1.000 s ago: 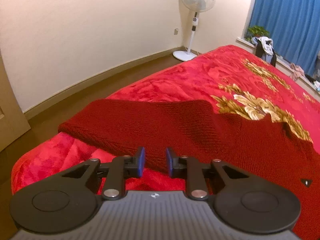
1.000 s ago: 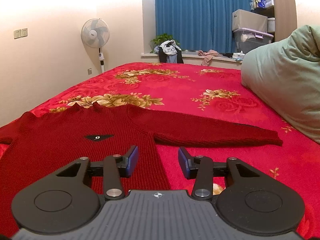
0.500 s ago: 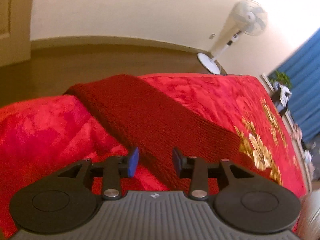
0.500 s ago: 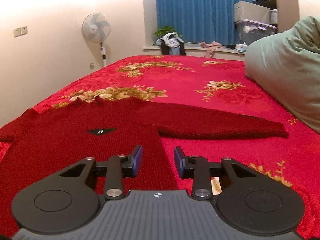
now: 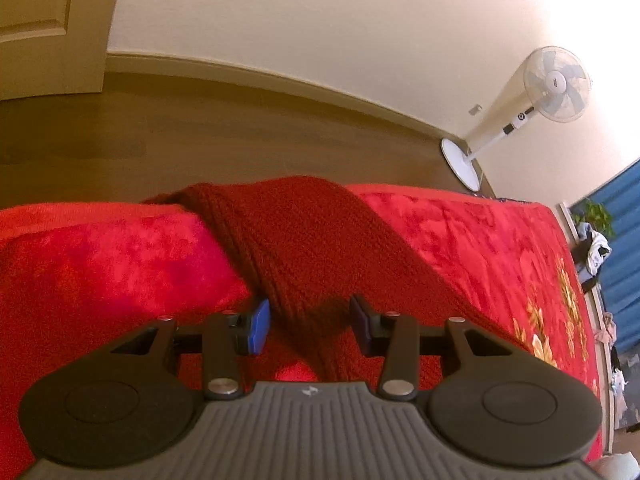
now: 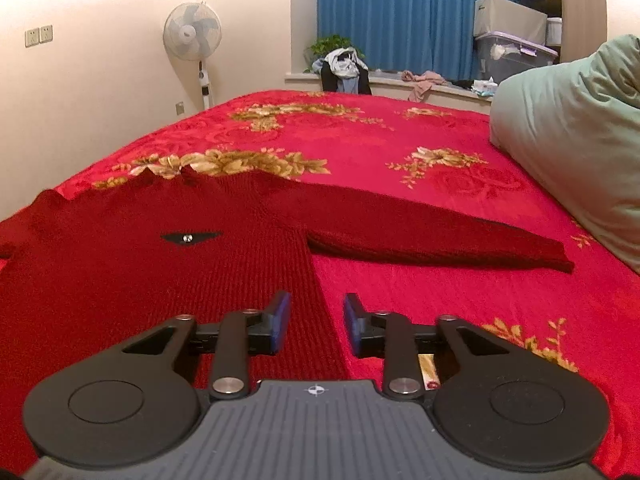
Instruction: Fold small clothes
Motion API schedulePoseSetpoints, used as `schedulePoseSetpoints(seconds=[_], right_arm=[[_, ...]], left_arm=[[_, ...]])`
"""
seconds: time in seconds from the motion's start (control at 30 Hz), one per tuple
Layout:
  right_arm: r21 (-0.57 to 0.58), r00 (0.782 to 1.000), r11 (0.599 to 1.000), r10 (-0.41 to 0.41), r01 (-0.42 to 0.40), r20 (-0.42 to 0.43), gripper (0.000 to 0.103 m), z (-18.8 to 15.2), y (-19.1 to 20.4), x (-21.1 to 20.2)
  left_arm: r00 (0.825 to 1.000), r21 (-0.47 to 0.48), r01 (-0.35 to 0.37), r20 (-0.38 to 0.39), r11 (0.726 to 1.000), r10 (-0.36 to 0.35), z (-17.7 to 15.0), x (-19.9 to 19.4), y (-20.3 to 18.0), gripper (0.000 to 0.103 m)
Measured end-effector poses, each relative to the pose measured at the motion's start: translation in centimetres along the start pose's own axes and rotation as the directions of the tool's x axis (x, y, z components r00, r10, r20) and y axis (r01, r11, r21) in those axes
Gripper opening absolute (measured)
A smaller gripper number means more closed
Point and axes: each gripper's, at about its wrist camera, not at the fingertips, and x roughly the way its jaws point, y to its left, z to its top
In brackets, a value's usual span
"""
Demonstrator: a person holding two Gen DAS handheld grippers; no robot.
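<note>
Left gripper rolled, now agape astride sweater sleeve; right gripper closing over sweater's side edge.

My left wrist camera sits just behind the left claw, tipped steeply down and rolled, close over the bed's edge, facing the floor and wall. My right wrist camera rides low behind the right claw, looking along the bed toward the blue curtain. Both views share the red sweater, the floral blanket and the standing fan.
</note>
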Motion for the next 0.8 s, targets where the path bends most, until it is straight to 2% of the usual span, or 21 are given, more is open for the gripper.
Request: schedulePoseSetpoints(seconds=[0.07,0.1,0.13,0.27,0.37,0.4,0.47,0.57,0.63,0.67,0.7,0.77,0.8], right_arm=[[-0.005,1.000,1.000,0.002,-0.002,-0.018,0.016,-0.2,0.0,0.2],[-0.005,1.000,1.000,0.006,-0.006,-0.025,0.014,-0.3,0.0,0.3],[-0.005,0.999,1.000,0.010,-0.011,-0.035,0.013,-0.3,0.1,0.5],[0.000,0.996,1.000,0.028,-0.028,-0.084,0.013,-0.6,0.0,1.1],[-0.012,0.983,0.999,0.048,-0.051,-0.179,0.013,-1.3,0.2,2.1],[-0.030,0.977,0.999,0.033,-0.040,-0.209,0.013,-1.7,0.5,2.4],[-0.084,0.963,0.996,0.007,-0.030,-0.270,0.014,-2.5,1.1,3.0],[-0.116,0.950,0.993,-0.003,-0.035,-0.311,0.014,-3.2,1.6,3.4],[-0.124,0.950,0.992,-0.002,-0.039,-0.312,0.014,-3.3,1.8,3.3],[-0.122,0.950,0.992,0.000,-0.040,-0.313,0.014,-3.3,1.8,3.2],[-0.122,0.950,0.992,0.000,-0.040,-0.313,0.014,-3.4,1.8,3.2],[-0.127,0.950,0.991,-0.002,-0.040,-0.312,0.014,-3.3,1.9,3.2],[-0.129,0.950,0.991,-0.002,-0.040,-0.312,0.014,-3.3,1.8,3.2]], left_arm=[[1.000,0.009,-0.019,0.014,1.000,0.019,-0.1,-0.1,-0.2,0.040],[0.999,0.020,-0.044,0.024,0.999,0.043,-0.2,-0.1,-0.4,0.027],[0.997,0.029,-0.076,0.036,0.997,0.075,-0.3,-0.2,-0.6,0.023],[0.989,0.056,-0.133,0.080,0.990,0.128,-0.7,-0.4,-1.7,0.017],[0.976,0.100,-0.194,0.122,0.976,0.182,-1.1,-1.0,-2.9,0.016],[0.970,0.120,-0.214,0.143,0.969,0.196,-1.3,-1.3,-3.5,0.016],[0.950,0.208,-0.273,0.212,0.939,0.229,-2.2,-1.9,-5.3,0.015],[0.908,0.328,-0.359,0.339,0.874,0.247,-4.1,-3.1,-8.2,0.013],[0.873,0.413,-0.403,0.441,0.816,0.208,-5.9,-4.5,-10.8,0.012],[0.858,0.462,-0.406,0.490,0.788,0.154,-7.1,-5.4,-12.2,0.011],[0.839,0.528,-0.403,0.539,0.748,0.072,-8.9,-6.6,-13.9,0.011],[0.811,0.675,-0.370,0.570,0.639,-0.133,-13.4,-9.0,-17.0,0.011],[0.794,0.756,-0.342,0.550,0.558,-0.260,-16.6,-10.3,-18.4,0.011]])
